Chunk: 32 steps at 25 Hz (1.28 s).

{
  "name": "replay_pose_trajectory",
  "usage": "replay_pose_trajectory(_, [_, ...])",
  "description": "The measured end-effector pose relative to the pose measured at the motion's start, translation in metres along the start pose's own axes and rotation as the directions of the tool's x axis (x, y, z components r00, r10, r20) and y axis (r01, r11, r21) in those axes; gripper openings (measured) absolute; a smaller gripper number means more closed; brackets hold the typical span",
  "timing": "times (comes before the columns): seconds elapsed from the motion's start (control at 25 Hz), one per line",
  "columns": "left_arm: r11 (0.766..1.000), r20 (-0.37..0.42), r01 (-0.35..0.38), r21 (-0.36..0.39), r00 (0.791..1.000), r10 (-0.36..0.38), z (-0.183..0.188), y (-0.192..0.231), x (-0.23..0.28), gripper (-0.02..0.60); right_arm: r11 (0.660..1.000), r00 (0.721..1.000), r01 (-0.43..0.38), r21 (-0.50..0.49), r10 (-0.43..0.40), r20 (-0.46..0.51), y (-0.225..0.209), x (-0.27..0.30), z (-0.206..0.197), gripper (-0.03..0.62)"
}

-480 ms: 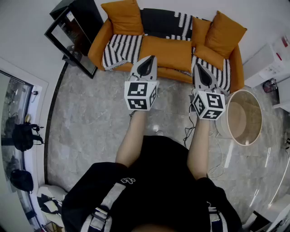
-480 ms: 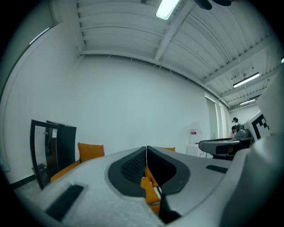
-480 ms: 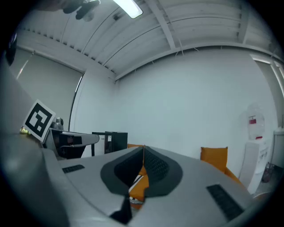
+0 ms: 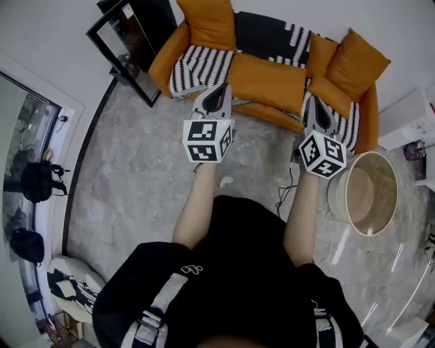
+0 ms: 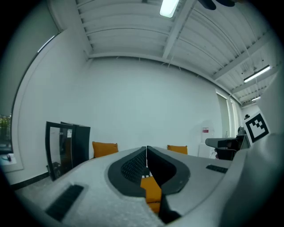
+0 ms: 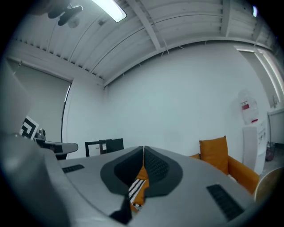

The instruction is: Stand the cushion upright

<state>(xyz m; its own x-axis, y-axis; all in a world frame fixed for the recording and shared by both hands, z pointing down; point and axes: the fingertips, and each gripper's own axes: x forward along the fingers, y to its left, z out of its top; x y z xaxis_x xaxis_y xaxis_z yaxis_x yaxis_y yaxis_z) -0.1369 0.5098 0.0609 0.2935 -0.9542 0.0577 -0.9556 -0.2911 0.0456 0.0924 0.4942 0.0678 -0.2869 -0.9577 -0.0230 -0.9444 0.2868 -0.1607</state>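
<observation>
Orange square fabric cushion, left [image 4: 207,20]: propped against the backrest at the left end of an orange upholstered sofa [image 4: 268,78], near the top centre of the head view. Orange square fabric cushion, right [image 4: 357,64]: tilted into the sofa's right corner, toward the upper right of the frame; both cushions are well apart from the tools. Black-and-white striped throw [image 4: 200,68]: draped over the left part of the seat, with further patterned cloth across the backrest and the right side. Left gripper [image 4: 220,90]: grey, with a marker cube, held level at the frame's centre left and pointing toward the sofa front; jaws pressed together, nothing between them. Right gripper [image 4: 315,102]: same build, level, at centre right and beside the left gripper without touching it; jaws likewise together and empty. Black-framed glass cabinet [image 4: 132,41]: against the white wall at upper left, just beside the sofa's left arm. Round pale side table with a raised rim [image 4: 334,197]: at right of frame, near the sofa's right end. Grey marbled floor [image 4: 136,177]: fills the left middle of the frame.
</observation>
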Motion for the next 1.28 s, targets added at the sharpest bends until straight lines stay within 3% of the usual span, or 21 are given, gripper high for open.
replay_pose_trajectory(0.12, [0.999, -0.011, -0.034, -0.016, 0.999, 0.034, -0.006, 0.022, -0.005, 0.012, 1.000, 1.000, -0.023, -0.004, 0.023, -0.008, 0.014, 0.010, -0.004, 0.012])
replay_pose_trajectory(0.32, [0.999, -0.006, -0.021, -0.031, 1.000, 0.021, -0.019, 0.020, 0.011, 0.012, 0.999, 1.000, -0.026, -0.023, 0.026, -0.013, 0.004, 0.019, -0.011, 0.012])
replay_pose_trajectory(0.44, [1.000, -0.003, -0.005, -0.031, 1.000, 0.005, -0.032, 0.015, 0.028, 0.012, 0.999, 1.000, 0.012, -0.037, -0.011, 0.002, -0.017, 0.028, -0.019, 0.012])
replay_pose_trajectory(0.64, [0.998, -0.018, -0.029, -0.056, 0.999, 0.028, -0.057, 0.038, 0.052, 0.012, 0.986, 0.997, 0.064, -0.153, -0.058, 0.046, -0.027, 0.055, -0.022, 0.012])
replay_pose_trajectory(0.96, [0.995, -0.025, -0.055, -0.081, 0.998, 0.053, -0.060, 0.083, 0.127, 0.012, 0.986, 0.999, 0.020, -0.164, -0.014, 0.036, -0.028, 0.147, -0.030, 0.012])
replay_pose_trajectory(1.28, [0.994, -0.095, -0.046, -0.099, 0.995, 0.037, -0.066, 0.133, 0.249, 0.012, 0.990, 0.999, -0.006, -0.142, 0.000, -0.038, -0.043, 0.276, -0.052, 0.012])
